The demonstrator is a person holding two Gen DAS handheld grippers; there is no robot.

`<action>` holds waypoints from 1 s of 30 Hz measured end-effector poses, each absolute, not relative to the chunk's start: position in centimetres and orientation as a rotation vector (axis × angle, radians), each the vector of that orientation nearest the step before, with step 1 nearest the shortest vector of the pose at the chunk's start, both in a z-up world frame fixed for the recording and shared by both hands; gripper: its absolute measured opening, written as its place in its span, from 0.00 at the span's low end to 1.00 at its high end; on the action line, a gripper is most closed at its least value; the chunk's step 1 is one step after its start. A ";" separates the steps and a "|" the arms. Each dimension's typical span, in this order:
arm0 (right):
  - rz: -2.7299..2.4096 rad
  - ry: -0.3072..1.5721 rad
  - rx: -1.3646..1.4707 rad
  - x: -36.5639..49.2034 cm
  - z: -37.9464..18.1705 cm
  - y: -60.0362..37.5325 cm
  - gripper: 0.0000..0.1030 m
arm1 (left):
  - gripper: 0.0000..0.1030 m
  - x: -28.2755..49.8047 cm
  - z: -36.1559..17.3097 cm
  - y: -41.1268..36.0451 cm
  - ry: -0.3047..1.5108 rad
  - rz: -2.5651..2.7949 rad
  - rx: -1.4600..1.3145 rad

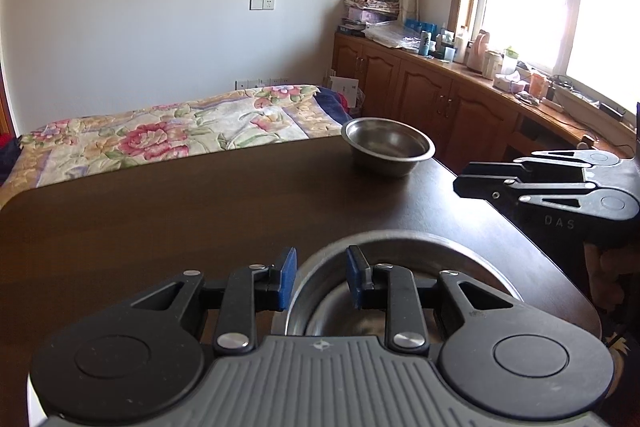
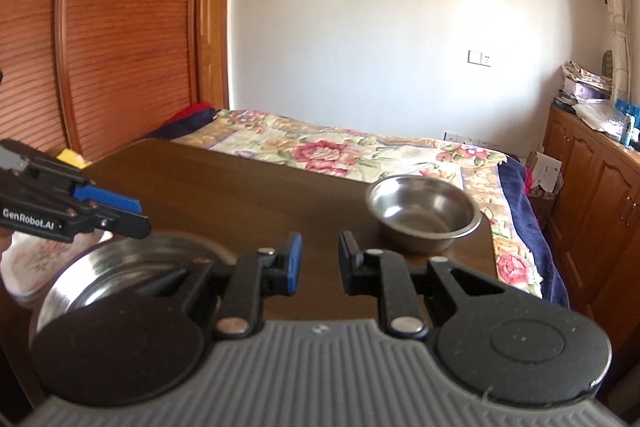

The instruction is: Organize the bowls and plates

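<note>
Left gripper: your jaws stand apart, clamping nothing. They straddle the left rim of the near bowl, one blue pad outside it and the other inside. Contact with the metal cannot be told.

Near bowl: a shallow steel bowl, upright, close to the desk's near edge, directly under your left gripper. In the right wrist view it shows as a blurred rim at lower left, with the left gripper hanging over it.

Desk: dark wood with rounded corners; a bed with a floral cover lies beyond its far edge.

Far bowl: a deeper steel bowl, upright, at the desk's far right corner, well apart from the near one and touched by nothing.

Right gripper: jaws parted, nothing between them. It hovers beside the desk's right edge, pointing across it, seen from the left wrist as a black tool.

Deciding relation: the far bowl lies ahead and to the right of your right gripper, nearer to it than to your left. A round bowl has no long axis, so any stretch of rim will serve.

Likely step: you seem about to pinch the near bowl's rim with your left; nesting the two bowls looks undone.

Watch for: a thin rim pinch may let the bowl tilt on lifting.
</note>
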State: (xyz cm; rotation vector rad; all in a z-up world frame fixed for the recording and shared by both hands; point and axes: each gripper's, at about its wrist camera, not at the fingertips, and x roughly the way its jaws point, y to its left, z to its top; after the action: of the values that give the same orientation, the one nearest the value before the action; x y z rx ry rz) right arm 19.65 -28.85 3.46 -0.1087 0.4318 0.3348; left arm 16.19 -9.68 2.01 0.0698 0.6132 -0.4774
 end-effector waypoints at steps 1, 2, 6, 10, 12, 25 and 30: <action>0.330 0.426 -0.106 19.9 3.6 -29.2 0.21 | 0.28 16.5 2.1 -9.9 0.612 -0.475 0.073; 0.324 0.421 -0.108 20.0 3.7 -29.4 0.21 | 0.28 16.9 2.2 -10.0 0.612 -0.472 0.076; 0.299 0.407 -0.112 21.2 3.9 -30.8 0.21 | 0.28 18.3 2.5 -10.9 0.613 -0.464 0.091; 0.267 0.401 -0.104 23.1 4.1 -32.2 0.33 | 0.28 19.9 3.0 -11.8 0.616 -0.467 0.095; 0.257 0.396 -0.092 24.1 4.2 -32.8 0.47 | 0.28 20.9 3.4 -12.4 0.612 -0.467 0.095; 0.184 0.443 -0.125 30.8 2.8 -35.1 0.50 | 0.45 26.3 4.6 -16.3 0.612 -0.481 0.109; 0.161 0.480 -0.101 32.1 1.3 -35.7 0.50 | 0.45 28.8 3.8 -17.7 0.653 -0.506 0.118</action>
State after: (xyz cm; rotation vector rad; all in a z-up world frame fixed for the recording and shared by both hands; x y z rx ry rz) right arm 32.09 -35.75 1.34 -0.1012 0.4801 0.1612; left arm 28.76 -17.75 3.75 0.1184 0.6529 -0.5056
